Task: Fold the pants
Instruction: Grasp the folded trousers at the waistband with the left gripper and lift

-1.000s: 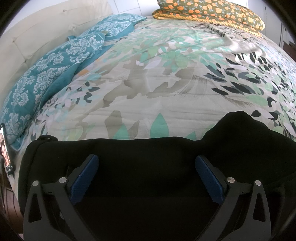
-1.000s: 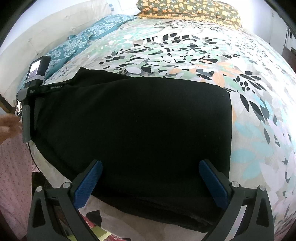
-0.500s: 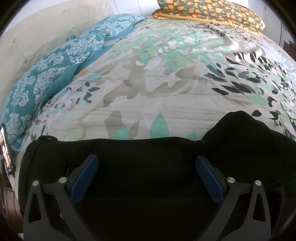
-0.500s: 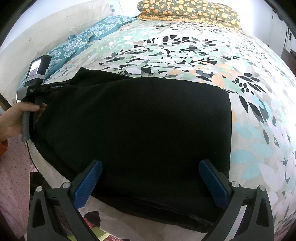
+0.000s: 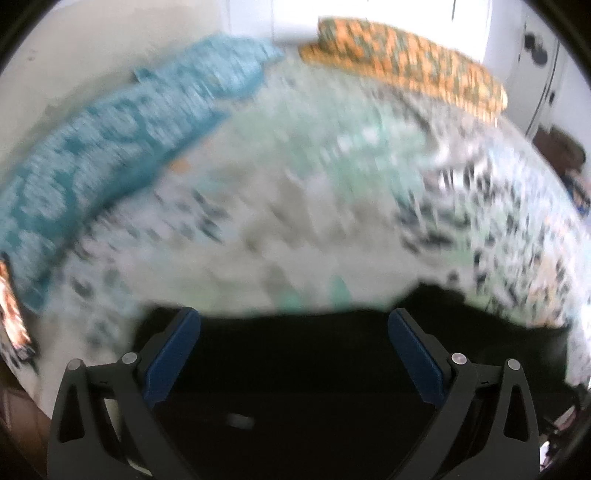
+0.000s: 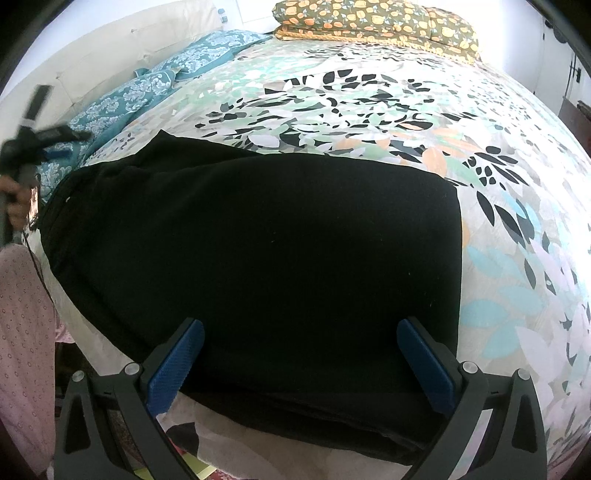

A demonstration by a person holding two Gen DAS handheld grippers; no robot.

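Black pants [image 6: 266,251] lie folded into a broad rectangle on the leaf-print bedspread [image 6: 369,103], near the bed's front edge. My right gripper [image 6: 300,354] is open and empty, its blue fingers [image 6: 173,365] over the pants' near edge. My left gripper [image 5: 293,350] is open and empty, raised above the pants [image 5: 295,376]; its view is blurred by motion. From the right wrist view the left gripper [image 6: 55,142] shows at far left, held up by a hand, clear of the pants.
Teal patterned pillows [image 6: 155,85] lie along the left by a cream headboard [image 6: 92,59]. An orange-patterned pillow [image 6: 376,22] lies at the far end. Pink clothing [image 6: 22,332] shows at lower left.
The left gripper has been picked up off the pants and swung up and to the left; its view is now blurred. The right gripper and the pants have stayed still.
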